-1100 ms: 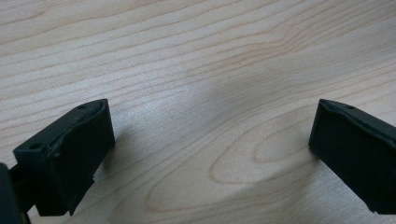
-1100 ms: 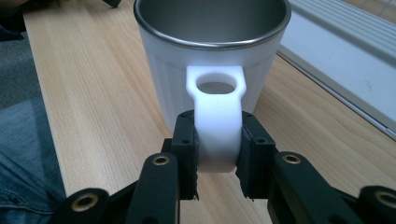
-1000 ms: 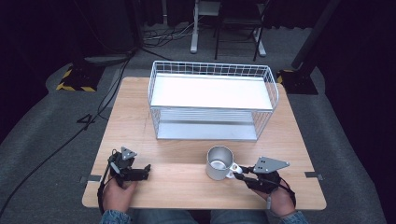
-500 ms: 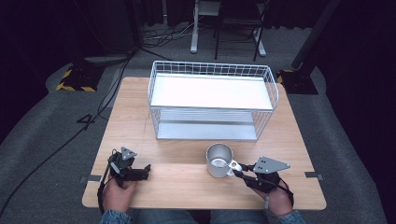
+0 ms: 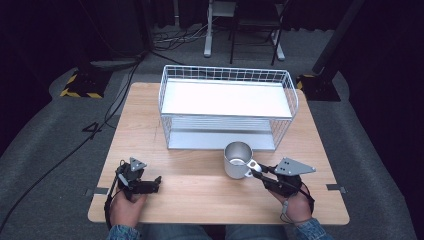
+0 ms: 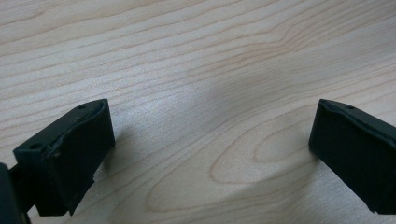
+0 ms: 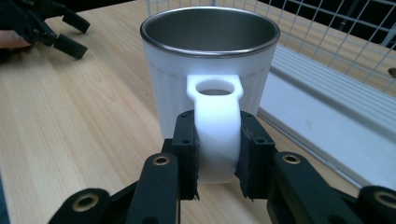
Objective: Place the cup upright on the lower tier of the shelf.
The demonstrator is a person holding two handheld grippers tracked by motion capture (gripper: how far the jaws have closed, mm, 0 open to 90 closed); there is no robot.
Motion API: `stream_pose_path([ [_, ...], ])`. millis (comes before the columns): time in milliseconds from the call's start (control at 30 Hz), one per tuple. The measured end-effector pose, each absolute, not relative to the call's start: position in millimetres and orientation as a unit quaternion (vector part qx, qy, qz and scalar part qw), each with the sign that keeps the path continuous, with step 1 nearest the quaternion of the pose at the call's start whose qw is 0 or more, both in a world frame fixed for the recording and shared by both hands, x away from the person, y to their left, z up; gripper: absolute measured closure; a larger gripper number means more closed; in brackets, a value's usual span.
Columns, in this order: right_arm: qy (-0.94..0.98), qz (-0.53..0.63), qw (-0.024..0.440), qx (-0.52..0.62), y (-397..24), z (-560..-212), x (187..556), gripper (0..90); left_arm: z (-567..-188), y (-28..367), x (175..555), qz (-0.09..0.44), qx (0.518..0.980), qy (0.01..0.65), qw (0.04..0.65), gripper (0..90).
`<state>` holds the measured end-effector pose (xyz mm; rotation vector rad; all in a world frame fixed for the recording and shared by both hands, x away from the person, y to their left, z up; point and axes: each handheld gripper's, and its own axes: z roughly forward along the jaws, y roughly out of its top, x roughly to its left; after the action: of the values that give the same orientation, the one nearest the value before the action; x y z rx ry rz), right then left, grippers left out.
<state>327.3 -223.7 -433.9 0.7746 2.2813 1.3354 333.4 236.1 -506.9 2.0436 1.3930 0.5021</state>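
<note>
Jaws of the right gripper (image 7: 217,154) clamp the mug's handle (image 7: 215,135), hidden from above

Upright white mug (image 7: 210,74) (steel-lined) beside basket (image 5: 227,107)

no readable text, labels or numbers anywhere

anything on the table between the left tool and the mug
No, that stretch is bare wood. In the high view only tabletop lies between the left tool and the mug, which the right tool grips by its handle.
</note>
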Motion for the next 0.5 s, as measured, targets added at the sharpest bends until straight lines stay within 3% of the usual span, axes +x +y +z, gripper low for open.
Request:
stream_pose_path([
  [500,0.800,0.486,0.210,0.282,-213,-418,353,71.9,-507,236,333,0.189,0.771,0.526,0.304,0.4],
])
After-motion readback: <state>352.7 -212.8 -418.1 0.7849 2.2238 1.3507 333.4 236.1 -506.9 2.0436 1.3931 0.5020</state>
